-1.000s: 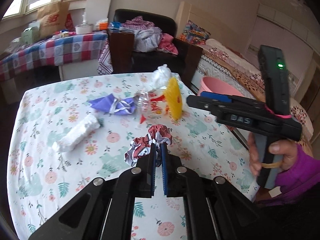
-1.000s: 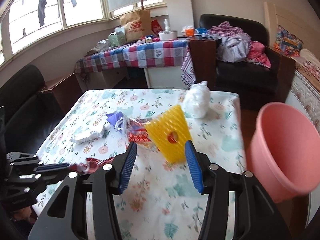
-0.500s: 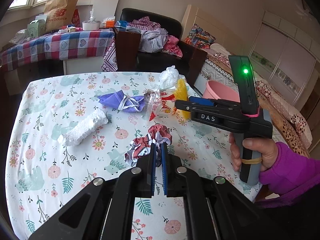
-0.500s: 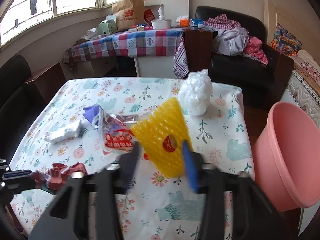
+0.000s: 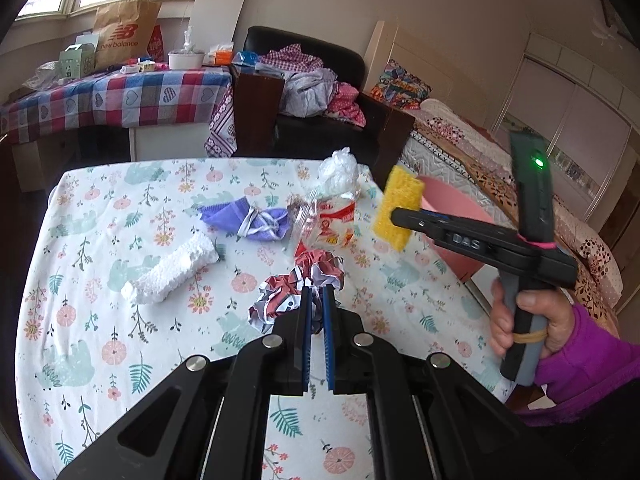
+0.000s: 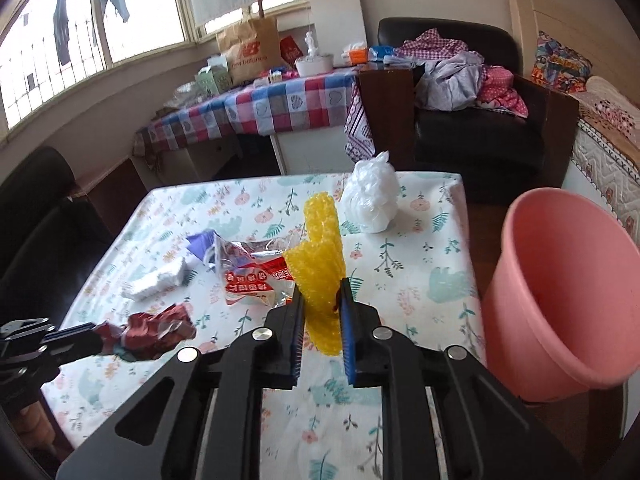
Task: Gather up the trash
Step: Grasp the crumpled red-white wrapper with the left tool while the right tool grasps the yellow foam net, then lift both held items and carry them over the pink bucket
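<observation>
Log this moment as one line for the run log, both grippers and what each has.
left gripper: shut on crumpled red wrapper | right gripper: just closed on yellow foam net | pink bin: beside table

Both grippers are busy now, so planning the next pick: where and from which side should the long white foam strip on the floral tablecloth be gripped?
Probably grip the long white foam strip across its narrow width near the middle, coming from above. It lies flat and slantwise on the floral tablecloth, apart from the purple crumpled wrapper, so the jaws should close across the short side, turned to match the slant.
</observation>
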A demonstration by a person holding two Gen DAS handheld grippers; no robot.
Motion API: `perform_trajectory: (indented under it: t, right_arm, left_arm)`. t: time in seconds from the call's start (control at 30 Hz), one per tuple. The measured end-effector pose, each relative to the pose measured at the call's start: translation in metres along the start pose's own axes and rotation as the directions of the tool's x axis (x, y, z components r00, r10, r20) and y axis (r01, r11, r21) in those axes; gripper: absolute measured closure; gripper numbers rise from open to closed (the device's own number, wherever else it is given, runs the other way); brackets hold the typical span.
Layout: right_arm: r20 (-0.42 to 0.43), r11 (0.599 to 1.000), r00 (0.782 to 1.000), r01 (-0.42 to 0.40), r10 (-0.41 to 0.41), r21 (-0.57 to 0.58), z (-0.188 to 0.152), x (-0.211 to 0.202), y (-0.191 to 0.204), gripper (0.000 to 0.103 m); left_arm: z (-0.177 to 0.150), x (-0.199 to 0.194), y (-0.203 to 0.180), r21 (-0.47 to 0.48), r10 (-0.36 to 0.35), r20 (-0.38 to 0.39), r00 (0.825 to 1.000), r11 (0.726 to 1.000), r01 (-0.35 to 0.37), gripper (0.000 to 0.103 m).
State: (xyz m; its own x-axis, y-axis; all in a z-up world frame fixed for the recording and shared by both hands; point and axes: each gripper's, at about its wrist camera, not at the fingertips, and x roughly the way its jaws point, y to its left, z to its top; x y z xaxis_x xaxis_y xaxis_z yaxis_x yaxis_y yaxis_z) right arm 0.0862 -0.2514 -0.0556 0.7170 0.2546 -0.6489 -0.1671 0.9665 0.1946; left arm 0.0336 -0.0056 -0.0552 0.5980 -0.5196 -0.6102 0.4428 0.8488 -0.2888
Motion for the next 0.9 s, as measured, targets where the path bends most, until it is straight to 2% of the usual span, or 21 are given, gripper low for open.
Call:
perform_trajectory:
  t: [0.27, 0.43, 0.9]
  right_arm:
    - [0.065, 0.999, 0.998, -0.008, 0.005, 0.053, -0.002, -0.038, -0.017, 0.087]
    - [0.106, 0.996, 0.994, 0.015, -0.025, 0.091, -0.004, -0.057, -0.035, 0.087]
    - [0.166, 0.971, 0.978, 0.091, -0.129, 0.219, -0.019, -0.086, -0.100, 0.087]
  left_arm:
    - [0.014, -0.011, -0.014, -0.005, -0.027, 0.063, 0.998, 1.000, 0.028, 0.099]
    - [0.025, -0.011, -0.031, 0.020, -0.042, 0.085, 0.996, 0.999, 0.040, 0.099]
    - [0.065, 0.030, -0.087, 0.051, -0.139, 0.093, 0.986, 0.990, 0.135, 0.099]
